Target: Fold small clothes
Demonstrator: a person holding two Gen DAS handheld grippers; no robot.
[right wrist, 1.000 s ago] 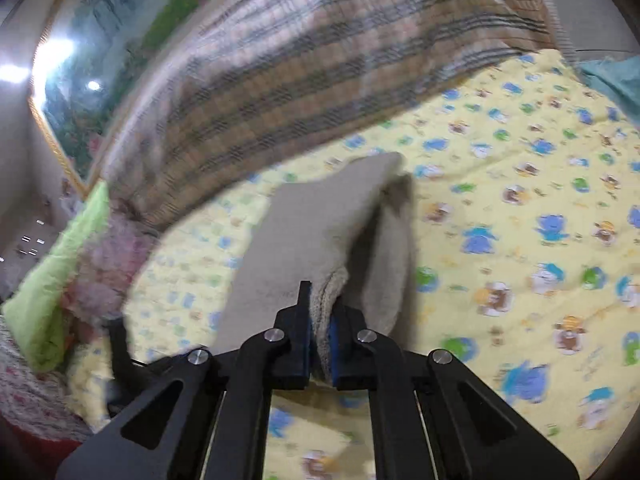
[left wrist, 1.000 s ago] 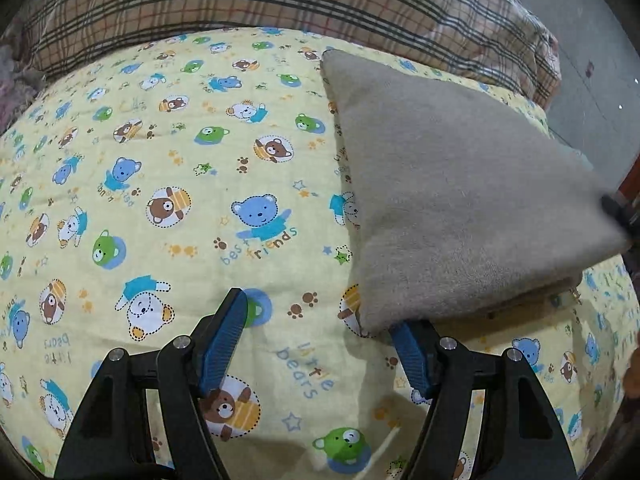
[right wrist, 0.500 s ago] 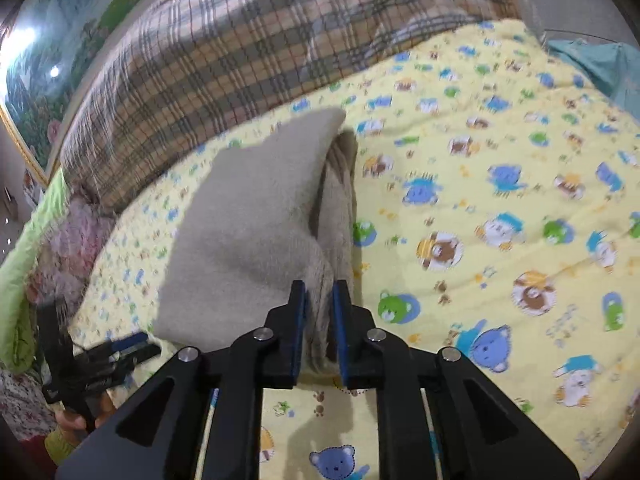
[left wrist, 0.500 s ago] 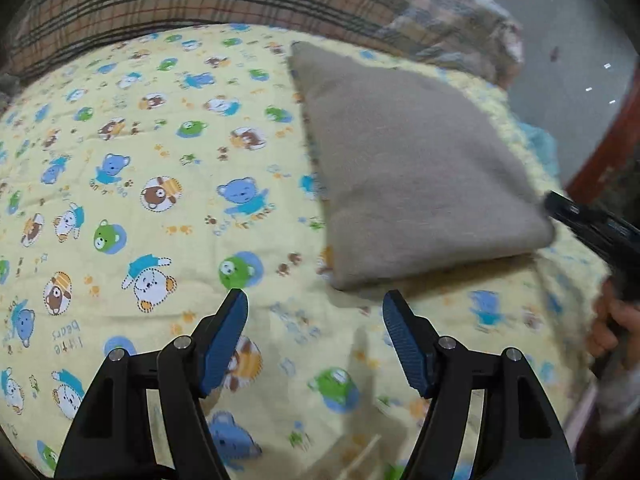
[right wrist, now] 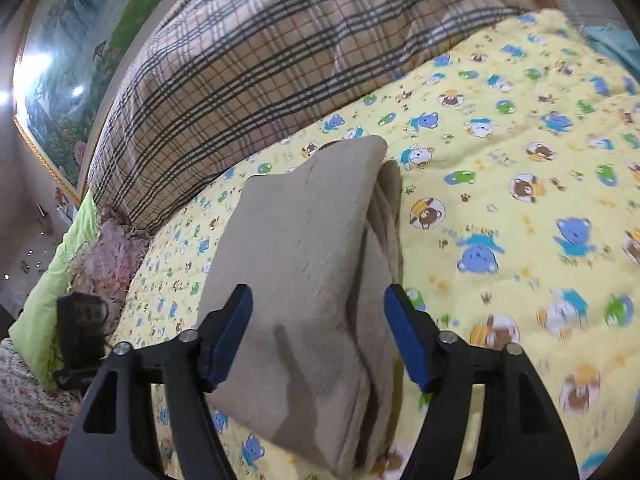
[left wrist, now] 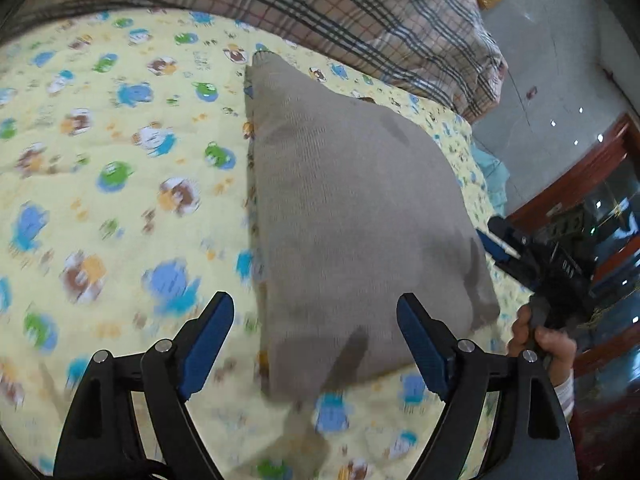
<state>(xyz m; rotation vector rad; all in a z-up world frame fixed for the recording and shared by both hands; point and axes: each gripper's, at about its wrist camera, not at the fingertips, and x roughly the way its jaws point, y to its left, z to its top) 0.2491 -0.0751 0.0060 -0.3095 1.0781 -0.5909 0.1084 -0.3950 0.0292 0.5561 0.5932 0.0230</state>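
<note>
1. Folded grey garment lies flat on the yellow bear-print quilt on the bed; several stacked layers show along its edge in the right wrist view; some creases near its near corner.
2. Left tongs spread wide, holding nothing; blue pads hover above the garment's near end, one over the quilt, one over the cloth; cannot tell if they touch the fabric.
3. Right tongs also spread wide, holding nothing; pads straddle the near end of the folded stack; contact cannot be told.
4. In the left wrist view the right tongs sit just beside the garment's right corner, with the person's hand gripping the handle.
5. In the right wrist view the left unit's black body shows at the left edge, beside the quilt.
6. Around: plaid blanket heaped behind the garment, near its far end; green cloth and pink floral fabric at the bed's left side; framed landscape painting on the wall; teal cloth off the quilt's right edge; dark red wooden furniture beyond the bed.
7. Nothing lies on top of the garment; quilt near the tongs is motion-blurred.
</note>
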